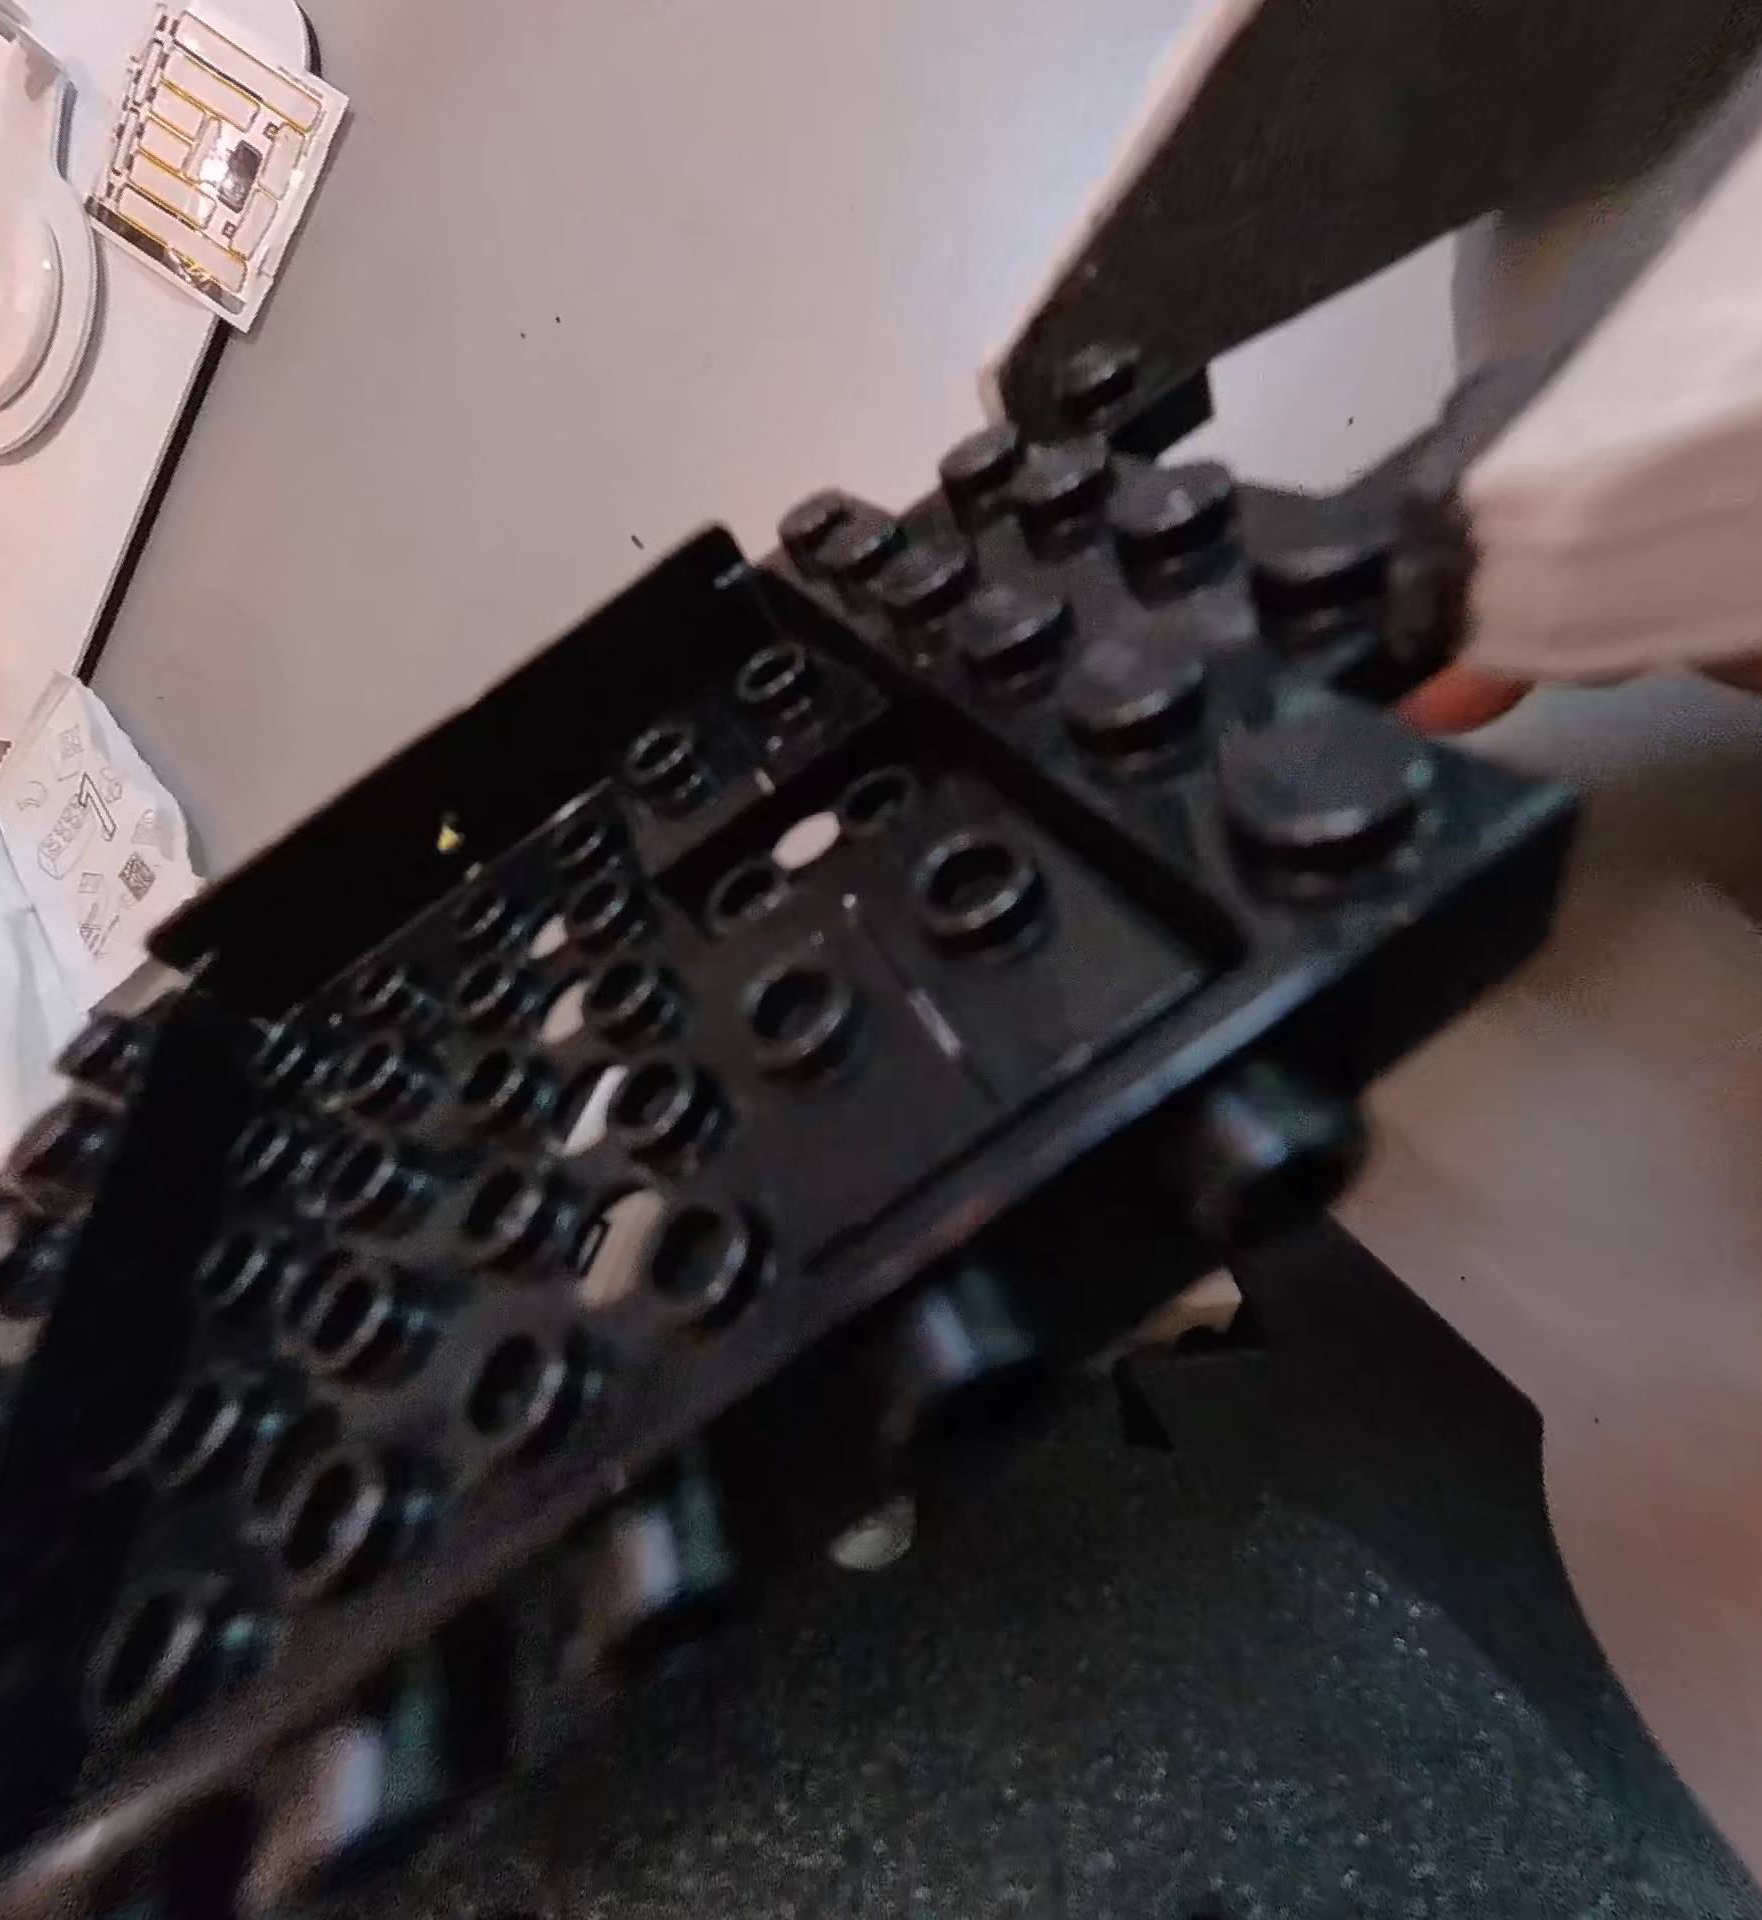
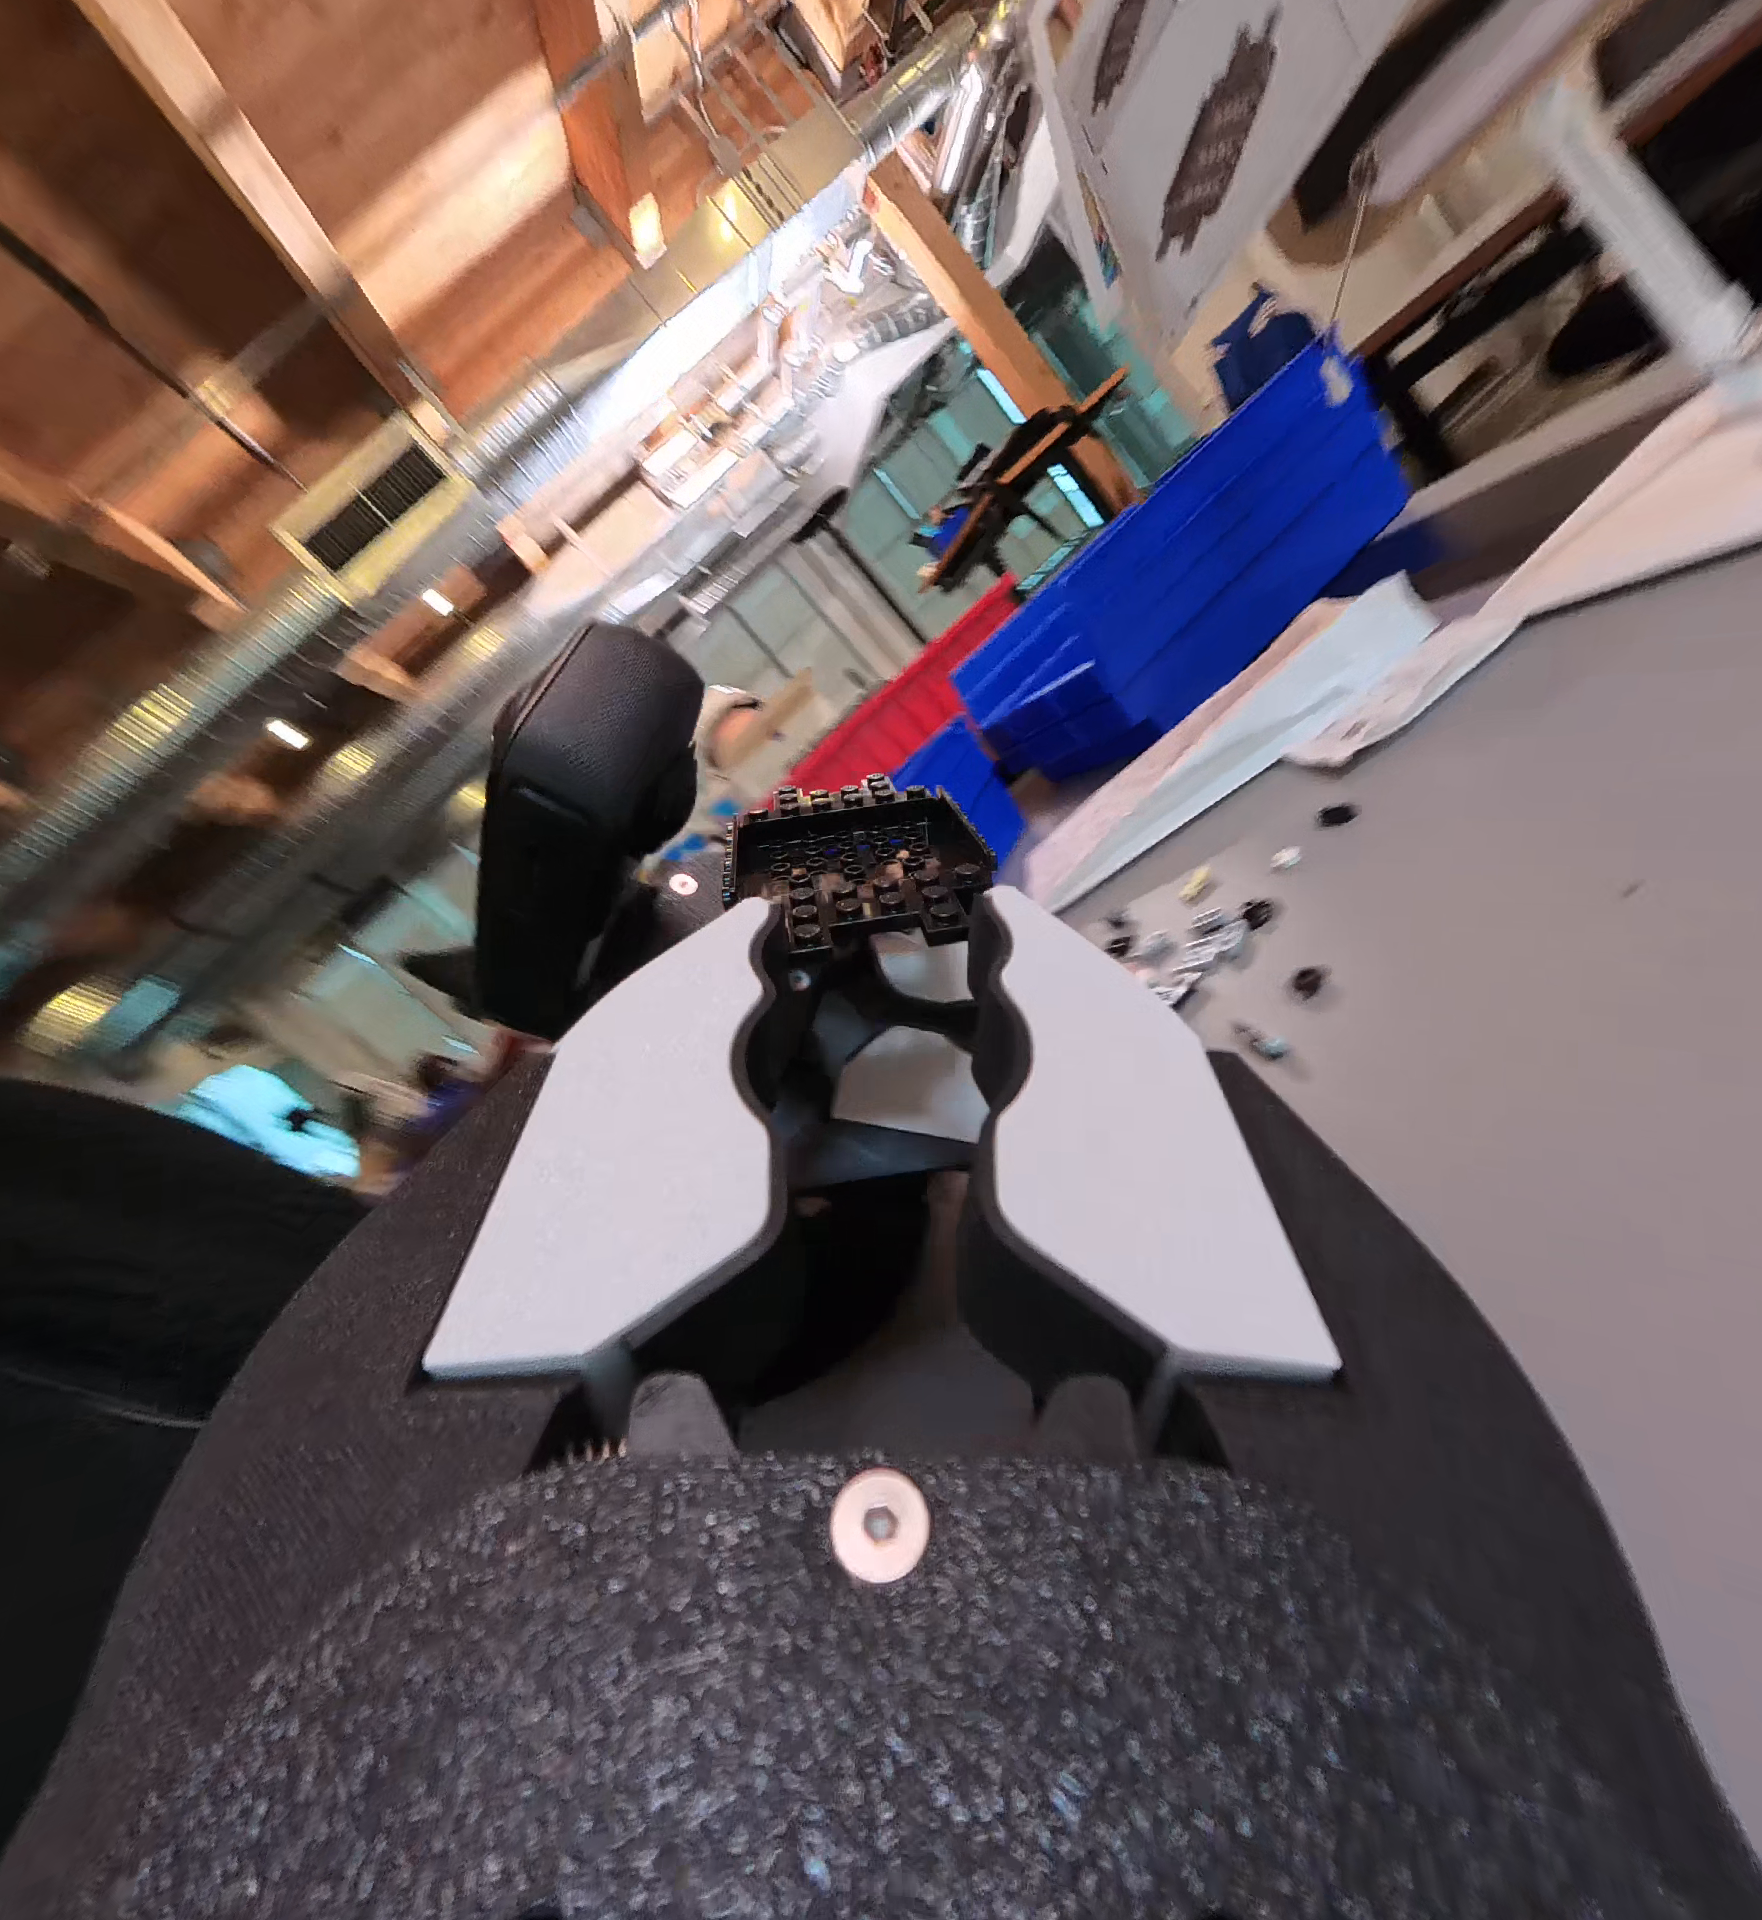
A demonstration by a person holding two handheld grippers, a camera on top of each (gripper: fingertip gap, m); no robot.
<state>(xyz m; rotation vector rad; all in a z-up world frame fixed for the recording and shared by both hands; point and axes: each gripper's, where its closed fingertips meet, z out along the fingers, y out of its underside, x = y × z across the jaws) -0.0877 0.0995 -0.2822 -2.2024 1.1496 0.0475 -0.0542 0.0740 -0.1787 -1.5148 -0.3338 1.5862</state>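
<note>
A large black studded brick chassis (image 1: 856, 987) fills the left wrist view, tilted and close to the camera. It lies over my left gripper's fingers and hides them; only the left gripper's black body (image 1: 960, 1714) shows below it. My right gripper (image 1: 1261, 488) comes in from the top right with its fingers clamped on the chassis's far studded end. In the right wrist view my right gripper (image 2: 872, 920) is shut on the near end of the chassis (image 2: 856, 852) and holds it in the air. Black and white parts of the other gripper (image 2: 887, 1081) show under it.
A white moulded tray (image 1: 4, 312), a sticker sheet (image 1: 222, 166) and a printed paper bag (image 1: 98, 831) lie on the grey table (image 1: 648, 312). Small loose bricks (image 2: 1220, 940) are scattered at the right. Blue bins (image 2: 1220, 582), a red bin (image 2: 887, 707) and a black chair (image 2: 586, 810) stand beyond. Tip to tip, the grippers are about 11 cm apart.
</note>
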